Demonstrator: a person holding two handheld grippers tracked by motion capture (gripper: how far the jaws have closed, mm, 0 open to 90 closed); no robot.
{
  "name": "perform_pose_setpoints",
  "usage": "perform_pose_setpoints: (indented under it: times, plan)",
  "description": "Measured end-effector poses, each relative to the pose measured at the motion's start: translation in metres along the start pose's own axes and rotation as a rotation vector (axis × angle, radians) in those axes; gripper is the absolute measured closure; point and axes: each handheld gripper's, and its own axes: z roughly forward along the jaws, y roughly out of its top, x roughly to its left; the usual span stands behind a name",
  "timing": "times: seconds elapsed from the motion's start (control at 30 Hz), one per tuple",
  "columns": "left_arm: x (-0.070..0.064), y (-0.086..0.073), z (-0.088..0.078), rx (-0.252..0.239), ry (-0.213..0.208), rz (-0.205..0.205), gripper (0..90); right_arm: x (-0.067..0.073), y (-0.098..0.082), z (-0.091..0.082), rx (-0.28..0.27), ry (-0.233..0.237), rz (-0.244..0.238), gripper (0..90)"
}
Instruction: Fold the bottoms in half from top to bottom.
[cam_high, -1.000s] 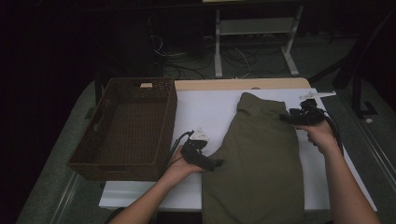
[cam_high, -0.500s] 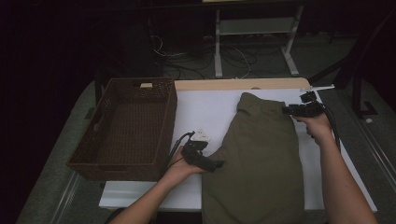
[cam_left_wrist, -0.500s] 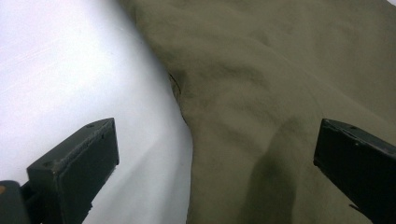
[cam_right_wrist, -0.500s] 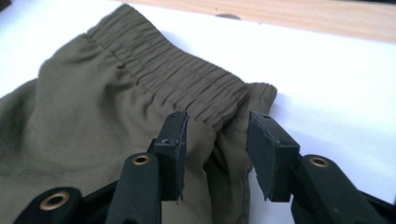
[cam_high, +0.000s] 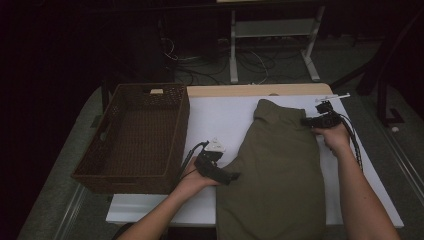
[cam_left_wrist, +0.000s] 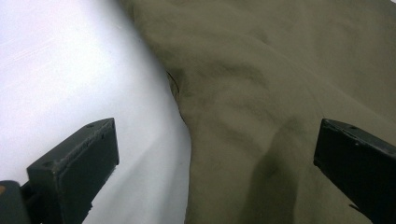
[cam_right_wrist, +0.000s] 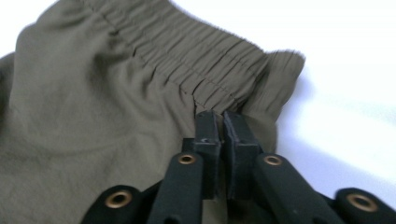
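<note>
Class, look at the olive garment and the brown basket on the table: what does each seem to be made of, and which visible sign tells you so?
Olive garment: seemingly a thin, matte woven cloth, perhaps cotton or a blend; it creases softly and its waistband is gathered with stitched elastic.
Brown basket: apparently woven wicker or rattan, possibly an imitation; its walls and floor show a fine dark-brown weave with a thicker rim and little shine.

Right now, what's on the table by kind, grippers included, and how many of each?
Olive garment: 1
Brown wicker basket: 1
Grippers: 2, the left gripper and the right gripper
Total: 4
</note>
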Motion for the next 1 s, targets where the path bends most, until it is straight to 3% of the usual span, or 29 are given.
perform_pose_setpoints:
  times: [0.17, 0.33, 0.37, 0.47, 0.6, 0.8, 1.0]
  plan:
    - [0.000, 0.000, 0.000, -0.001, 0.002, 0.001, 0.0, -0.005, 0.007, -0.007, -0.035, -0.053, -0.019, 87.6]
    - [0.000, 0.000, 0.000, 0.000, 0.001, 0.000, 0.0, -0.013, 0.001, -0.001, -0.017, -0.061, 0.002, 86.7]
    - [0.000, 0.000, -0.001, 0.002, 0.001, 0.001, 0.0, -0.014, 0.000, 0.000, -0.018, -0.056, 0.015, 85.1]
    - [0.001, 0.000, 0.000, 0.000, 0.001, -0.002, 0.0, -0.014, -0.003, 0.001, -0.023, -0.059, 0.027, 65.8]
    - [0.001, 0.000, 0.000, 0.000, 0.002, -0.006, 0.0, -0.015, -0.007, 0.004, -0.007, -0.060, 0.045, 59.1]
    - [0.001, -0.001, 0.000, 0.005, 0.004, -0.005, 0.0, -0.014, -0.016, 0.007, -0.021, -0.047, 0.051, 58.4]
    - [0.001, -0.002, 0.001, 0.006, 0.008, -0.009, 0.0, -0.009, -0.020, 0.007, -0.030, -0.044, 0.023, 72.5]
